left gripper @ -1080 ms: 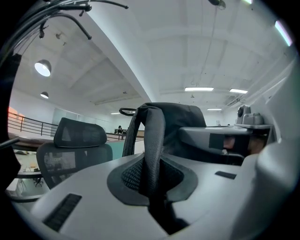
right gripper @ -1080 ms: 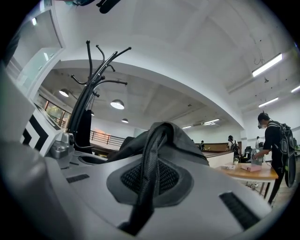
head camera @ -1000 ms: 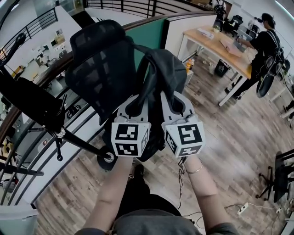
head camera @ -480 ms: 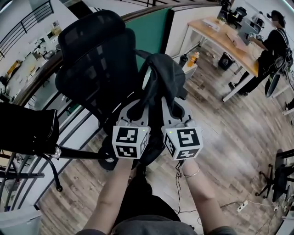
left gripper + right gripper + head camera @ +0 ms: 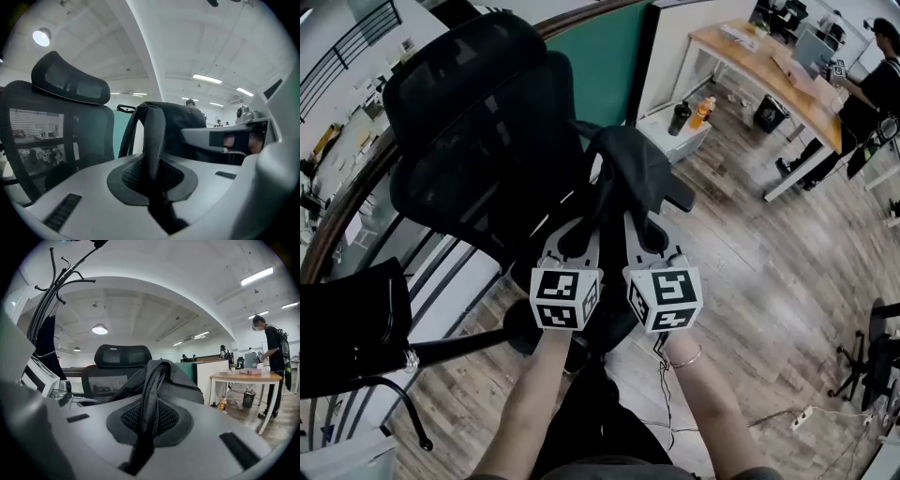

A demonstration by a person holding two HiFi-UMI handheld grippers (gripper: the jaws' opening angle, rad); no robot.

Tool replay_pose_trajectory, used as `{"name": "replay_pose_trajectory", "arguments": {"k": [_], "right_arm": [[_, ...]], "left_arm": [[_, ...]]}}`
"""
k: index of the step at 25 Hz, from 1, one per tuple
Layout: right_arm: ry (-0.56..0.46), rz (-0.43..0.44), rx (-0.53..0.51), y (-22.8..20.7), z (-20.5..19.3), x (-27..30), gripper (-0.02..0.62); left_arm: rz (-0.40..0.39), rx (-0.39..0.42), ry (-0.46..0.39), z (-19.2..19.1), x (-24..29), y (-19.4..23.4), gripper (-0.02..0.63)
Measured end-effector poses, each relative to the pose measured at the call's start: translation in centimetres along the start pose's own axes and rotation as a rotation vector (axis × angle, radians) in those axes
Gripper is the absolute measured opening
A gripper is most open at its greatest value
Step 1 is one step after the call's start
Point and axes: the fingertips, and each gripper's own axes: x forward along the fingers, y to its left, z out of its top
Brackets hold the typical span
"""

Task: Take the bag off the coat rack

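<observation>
The left tool (image 5: 581,223) and the right tool (image 5: 643,227) are held side by side, their marker cubes nearly touching. Each is closed to a narrow gap on one padded black strap of the dark grey fabric backpack (image 5: 630,167).

In the left gripper view the left tool (image 5: 153,179) pinches a strap (image 5: 153,138) that rises out of its jaws and curves over to the backpack (image 5: 180,123) just ahead. In the right gripper view the right tool (image 5: 144,423) clamps the other strap (image 5: 150,392), which runs up to the backpack (image 5: 183,378) directly in front.

The backpack hangs ahead of both tools, off the coat rack. Beyond it and to the left of the tools stands a black mesh office chair with a headrest (image 5: 469,122); whether the two touch cannot be told.

The black metal coat rack with curved hooks (image 5: 51,289) is far to the left of the right tool, well apart from the backpack, with a dark garment (image 5: 47,348) on it.

Far ahead and right of the tools, a person (image 5: 272,359) stands at a wooden table (image 5: 243,377).
</observation>
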Motion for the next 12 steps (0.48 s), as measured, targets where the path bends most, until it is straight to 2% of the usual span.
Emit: {"name": "replay_pose_trajectory", "arguments": {"k": [12], "right_arm": [[0.088, 0.019, 0.063, -1.2, -5.2, 7.2, 0.009]], "left_arm": [[0.039, -0.035, 0.082, -4.2, 5.2, 5.2, 0.052]]}}
